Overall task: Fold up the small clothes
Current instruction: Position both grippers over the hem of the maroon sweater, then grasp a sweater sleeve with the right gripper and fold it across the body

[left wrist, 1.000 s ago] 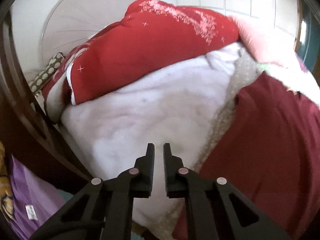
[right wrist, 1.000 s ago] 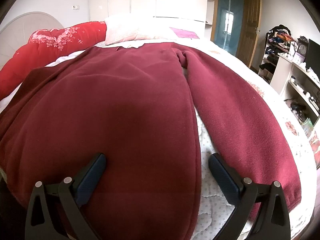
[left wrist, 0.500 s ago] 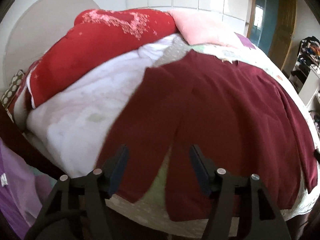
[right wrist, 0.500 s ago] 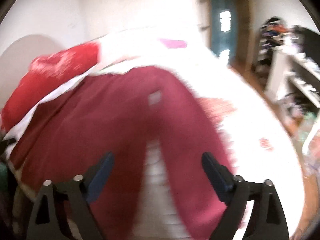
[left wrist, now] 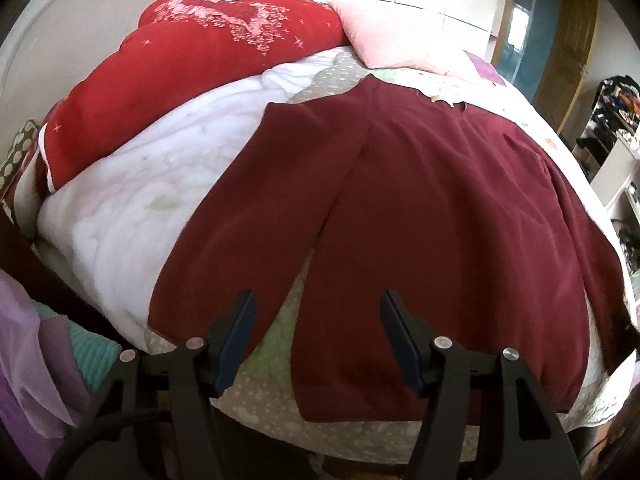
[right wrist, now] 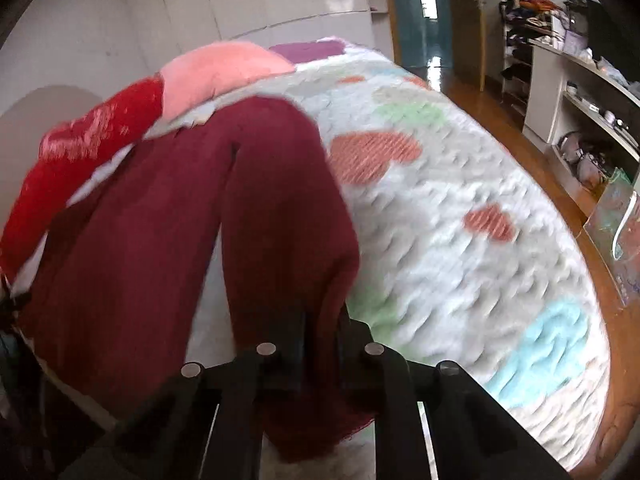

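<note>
A dark red long-sleeved top [left wrist: 440,208] lies flat on the bed, hem toward me. My left gripper [left wrist: 317,296] hovers open above the gap between the top's left sleeve [left wrist: 240,220] and its body, with nothing between the fingers. In the right wrist view the top's body [right wrist: 132,248] lies to the left. Its right sleeve [right wrist: 288,208] runs down into my right gripper [right wrist: 324,316]. That gripper's jaws are closing, and the sleeve's cuff end is bunched and pinched between them.
A red quilt [left wrist: 192,64], a pink pillow [left wrist: 392,36] and a white blanket [left wrist: 152,168] lie near the headboard [left wrist: 80,12]. The patterned bedspread [right wrist: 460,200] stretches to the right. Shelves [right wrist: 580,80] and wooden floor [right wrist: 500,112] are beyond it. Purple cloth [left wrist: 24,360] sits at lower left.
My left gripper opened and swung from the white blanket over to the top's left sleeve. My right gripper moved right onto the right sleeve and closed on it.
</note>
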Tool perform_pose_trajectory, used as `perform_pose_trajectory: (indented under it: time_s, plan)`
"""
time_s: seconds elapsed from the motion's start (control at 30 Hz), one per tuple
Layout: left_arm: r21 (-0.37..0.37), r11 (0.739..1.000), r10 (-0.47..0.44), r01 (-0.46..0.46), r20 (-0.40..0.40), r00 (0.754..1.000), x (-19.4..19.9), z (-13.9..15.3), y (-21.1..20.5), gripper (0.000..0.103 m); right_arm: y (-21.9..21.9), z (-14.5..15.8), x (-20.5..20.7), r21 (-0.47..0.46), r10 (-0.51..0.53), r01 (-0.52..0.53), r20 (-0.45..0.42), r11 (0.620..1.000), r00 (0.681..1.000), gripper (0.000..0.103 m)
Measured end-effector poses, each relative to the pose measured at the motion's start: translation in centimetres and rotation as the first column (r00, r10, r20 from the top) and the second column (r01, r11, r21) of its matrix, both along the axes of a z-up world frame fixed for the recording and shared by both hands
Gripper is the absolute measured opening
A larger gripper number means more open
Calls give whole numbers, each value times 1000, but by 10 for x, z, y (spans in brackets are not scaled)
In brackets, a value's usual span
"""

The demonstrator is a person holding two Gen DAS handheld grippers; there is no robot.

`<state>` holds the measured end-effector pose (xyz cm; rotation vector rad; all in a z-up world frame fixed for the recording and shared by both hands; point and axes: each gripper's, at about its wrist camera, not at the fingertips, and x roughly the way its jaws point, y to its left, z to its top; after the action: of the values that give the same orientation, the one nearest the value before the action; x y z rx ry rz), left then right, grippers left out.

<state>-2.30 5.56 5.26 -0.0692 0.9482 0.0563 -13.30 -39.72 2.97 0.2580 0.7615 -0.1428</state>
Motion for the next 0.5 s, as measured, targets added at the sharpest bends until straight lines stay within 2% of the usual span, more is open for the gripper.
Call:
perform_pose_trajectory:
  time_s: [0.07, 0.13, 0.2, 0.23, 0.27, 0.3, 0.33, 0.37, 0.43, 0.5]
  plan:
    - [-5, 1000, 16, -16, 1, 1000, -1, 1, 5, 63, -19, 7, -2, -78, -94, 94, 9, 992, 996, 12]
    - [-14, 999, 33, -33, 0, 999, -1, 1, 12, 63, -48, 11, 2, -165, -252, 248, 2, 955, 968, 13]
    - [-27, 998, 54, -54, -8, 999, -1, 0, 21, 64, -65, 13, 2, -198, -347, 339, -7, 920, 938, 24]
    - [-35, 997, 65, -66, -16, 998, 0, -3, 26, 65, -70, 15, -5, -180, -373, 366, -6, 913, 928, 29]
    - [-39, 997, 73, -74, -24, 997, 0, -6, 30, 65, -68, 18, -13, -139, -377, 375, 14, 917, 926, 41]
    - [-41, 996, 77, -78, -31, 997, 1, -8, 33, 65, -65, 21, -18, -112, -364, 364, 26, 924, 931, 52]
    - [-48, 995, 82, -84, -43, 996, 3, -12, 36, 65, -55, 23, -19, -81, -331, 332, 37, 940, 943, 70]
    - [-64, 994, 83, -86, -60, 995, 5, -17, 38, 65, -40, 25, -20, -51, -274, 277, 54, 959, 960, 74]
    - [-106, 991, 71, -81, -88, 994, 8, -25, 41, 65, -8, 22, -10, 3, -151, 151, 35, 989, 988, 74]
    - [-130, 989, 53, -65, -98, 994, 10, -32, 41, 68, 27, 6, 4, 120, 14, -13, -5, 993, 1000, 74]
